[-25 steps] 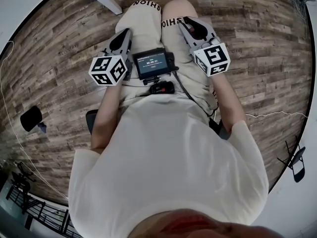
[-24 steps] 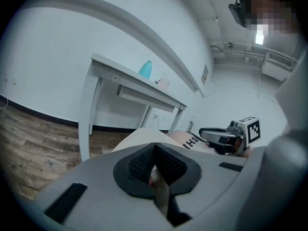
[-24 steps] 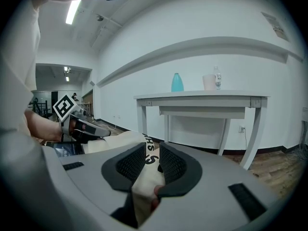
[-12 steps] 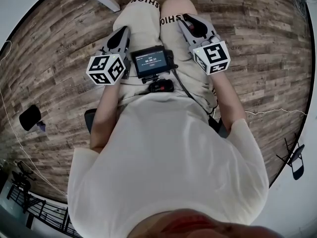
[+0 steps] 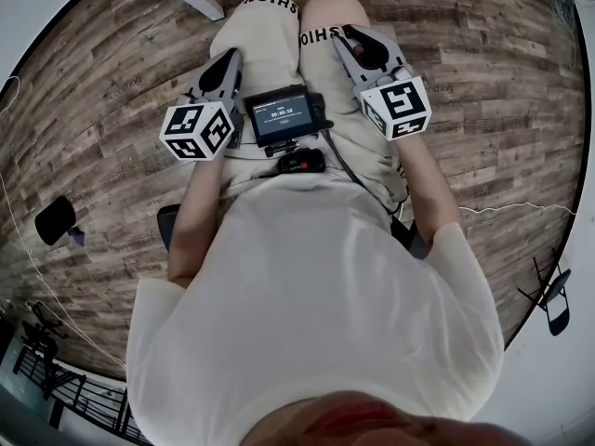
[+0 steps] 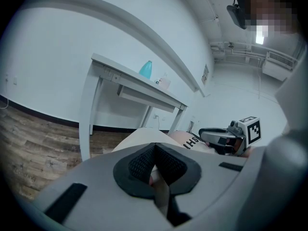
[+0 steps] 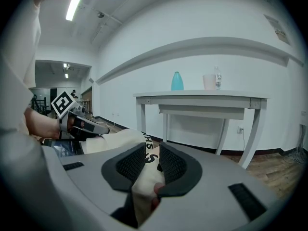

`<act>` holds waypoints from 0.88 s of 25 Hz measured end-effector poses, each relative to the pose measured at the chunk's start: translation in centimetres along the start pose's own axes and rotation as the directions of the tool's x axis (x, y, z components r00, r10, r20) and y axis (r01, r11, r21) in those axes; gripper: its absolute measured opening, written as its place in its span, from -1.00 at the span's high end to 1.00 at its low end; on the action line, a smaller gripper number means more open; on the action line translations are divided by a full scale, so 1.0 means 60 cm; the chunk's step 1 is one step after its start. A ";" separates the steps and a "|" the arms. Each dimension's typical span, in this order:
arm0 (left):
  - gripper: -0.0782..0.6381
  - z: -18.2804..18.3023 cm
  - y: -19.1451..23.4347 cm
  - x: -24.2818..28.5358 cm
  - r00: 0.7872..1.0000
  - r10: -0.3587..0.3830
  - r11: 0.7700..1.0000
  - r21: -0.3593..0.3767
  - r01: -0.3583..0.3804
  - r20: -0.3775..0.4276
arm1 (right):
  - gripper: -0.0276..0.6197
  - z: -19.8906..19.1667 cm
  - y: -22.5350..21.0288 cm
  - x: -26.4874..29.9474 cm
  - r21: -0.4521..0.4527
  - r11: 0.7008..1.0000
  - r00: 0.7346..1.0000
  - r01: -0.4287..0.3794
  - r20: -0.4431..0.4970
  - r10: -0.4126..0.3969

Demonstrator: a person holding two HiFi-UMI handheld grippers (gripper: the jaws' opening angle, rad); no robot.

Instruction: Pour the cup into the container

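I read the left gripper (image 6: pixel 154 147) shut, the right gripper (image 7: pixel 153 152) barely ajar, both empty — the blue vessel (image 7: pixel 176 81) stands well ahead, up on the table (image 7: pixel 202 98).

A white table (image 7: pixel 202 97) stands on wood floor (image 5: pixel 493 110).

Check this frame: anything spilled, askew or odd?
Nothing spilled or damaged. Only oddity: the left gripper and right gripper sit over the person's thighs, far from the table where the cup stands.
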State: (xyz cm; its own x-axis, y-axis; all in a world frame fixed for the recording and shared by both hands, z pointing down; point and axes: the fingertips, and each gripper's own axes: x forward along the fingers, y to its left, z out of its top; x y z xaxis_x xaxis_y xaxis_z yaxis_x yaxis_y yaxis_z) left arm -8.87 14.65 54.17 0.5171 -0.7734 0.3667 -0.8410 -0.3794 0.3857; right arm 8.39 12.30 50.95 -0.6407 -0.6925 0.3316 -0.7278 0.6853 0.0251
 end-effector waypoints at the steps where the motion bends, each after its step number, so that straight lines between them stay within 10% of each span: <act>1: 0.75 0.000 0.000 -0.001 1.000 0.001 1.000 -0.001 -0.001 0.000 | 0.64 0.000 0.000 0.000 0.002 1.000 1.000 -0.001 0.000 0.001; 22: 0.75 0.000 0.001 -0.003 1.000 0.002 1.000 -0.006 -0.002 0.003 | 0.72 -0.001 -0.011 -0.005 0.056 0.998 1.000 0.018 0.018 -0.019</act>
State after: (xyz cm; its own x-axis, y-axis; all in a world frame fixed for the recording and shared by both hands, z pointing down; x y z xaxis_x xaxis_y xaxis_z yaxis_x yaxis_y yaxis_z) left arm -9.00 14.76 54.13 0.5150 -0.7755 0.3653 -0.8411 -0.3748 0.3900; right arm 9.09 12.09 50.87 -0.6306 -0.7096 0.3143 -0.7521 0.6587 -0.0218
